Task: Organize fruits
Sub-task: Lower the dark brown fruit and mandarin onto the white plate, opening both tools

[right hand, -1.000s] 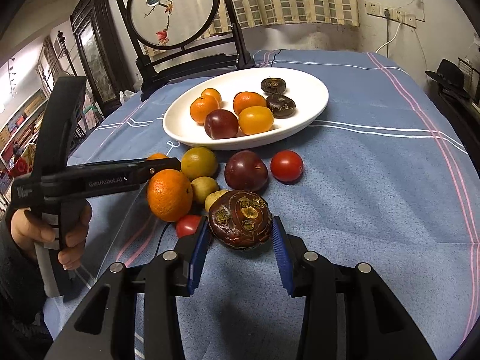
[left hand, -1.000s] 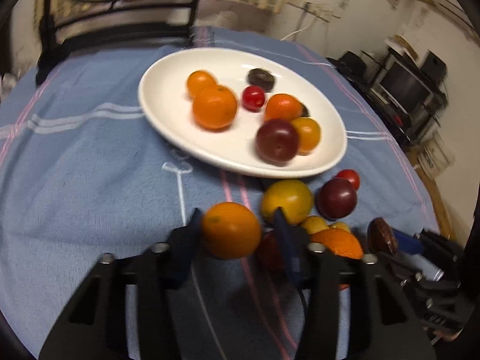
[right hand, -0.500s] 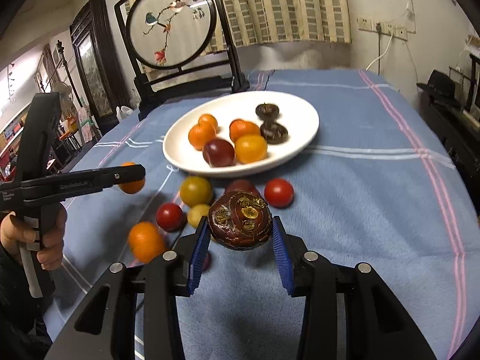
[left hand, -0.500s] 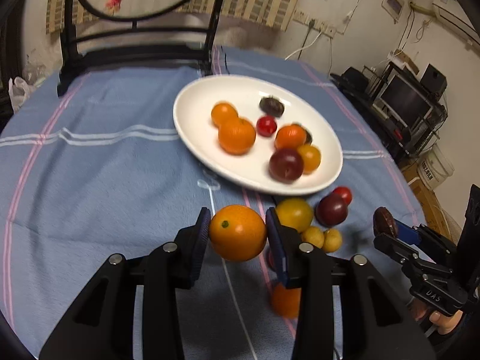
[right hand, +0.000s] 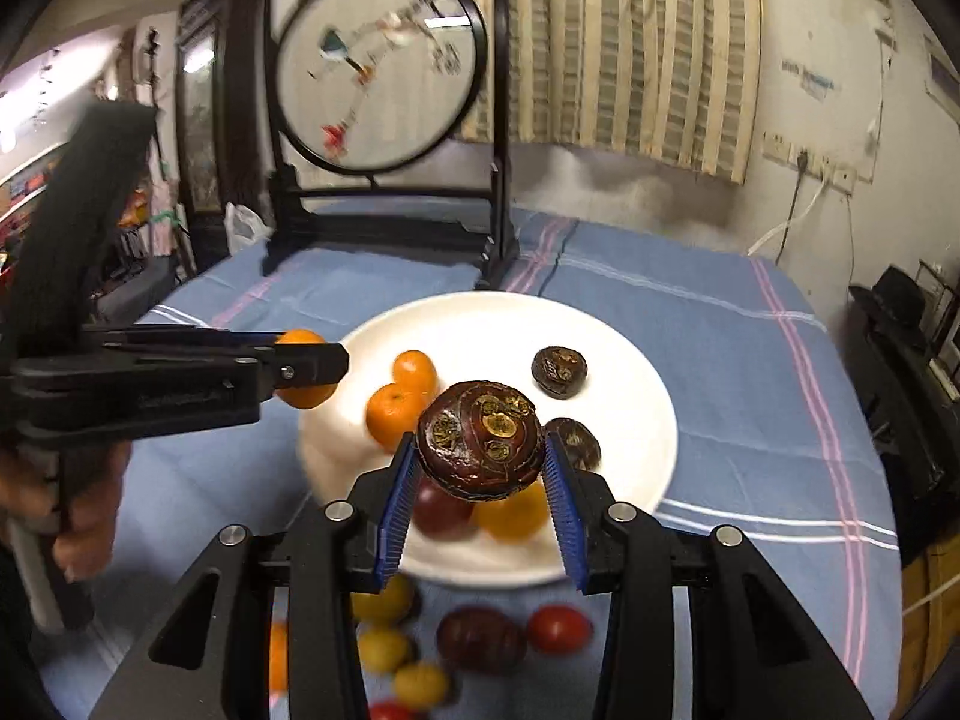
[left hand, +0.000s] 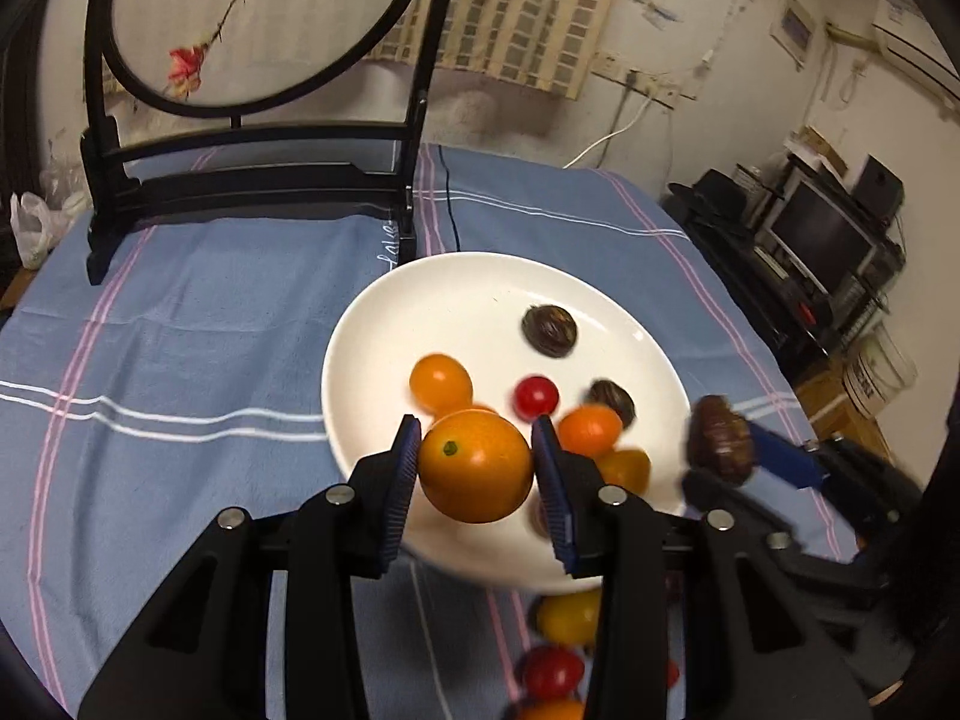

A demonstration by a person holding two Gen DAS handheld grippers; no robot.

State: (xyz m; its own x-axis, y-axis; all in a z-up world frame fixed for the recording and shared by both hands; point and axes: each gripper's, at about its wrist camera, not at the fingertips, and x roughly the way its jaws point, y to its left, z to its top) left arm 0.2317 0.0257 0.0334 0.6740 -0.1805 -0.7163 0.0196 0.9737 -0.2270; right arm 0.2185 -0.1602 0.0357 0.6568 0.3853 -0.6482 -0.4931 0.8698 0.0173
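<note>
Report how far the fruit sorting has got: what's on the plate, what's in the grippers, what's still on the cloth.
Done: several fruits already lie on the white plate, among them two oranges and dark fruits. In hand: the left gripper holds an orange and the right gripper a dark brown fruit, both raised near the plate. Left: red, yellow and dark fruits remain on the blue cloth near the plate's front edge.

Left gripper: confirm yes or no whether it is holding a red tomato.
No. The left gripper is shut on an orange, while the red tomato lies on the white plate.
</note>
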